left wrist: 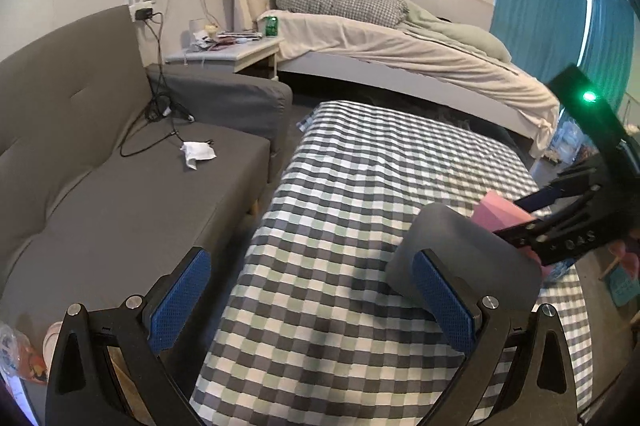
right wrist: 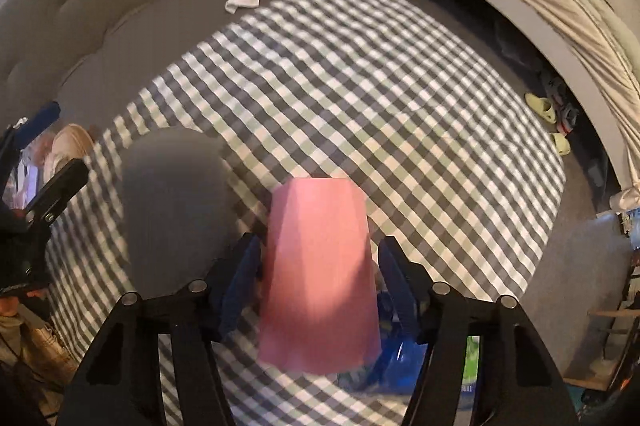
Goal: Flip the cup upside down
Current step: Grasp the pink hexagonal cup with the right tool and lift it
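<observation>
A pink faceted cup (right wrist: 318,266) is held between the blue pads of my right gripper (right wrist: 318,278), lifted above the checked tablecloth (right wrist: 360,86), its narrow closed base pointing away from the camera. In the left wrist view the cup (left wrist: 500,216) shows partly behind a grey mat (left wrist: 460,250), with the right gripper (left wrist: 560,222) shut on it. My left gripper (left wrist: 316,302) is open and empty above the cloth, its right pad over the near edge of the grey mat (right wrist: 176,194).
A grey sofa (left wrist: 100,166) with a black cable and a white tissue (left wrist: 196,152) stands left of the table. A bed (left wrist: 400,46) and a cluttered nightstand (left wrist: 228,52) lie beyond. Slippers (right wrist: 540,108) lie on the floor at the right.
</observation>
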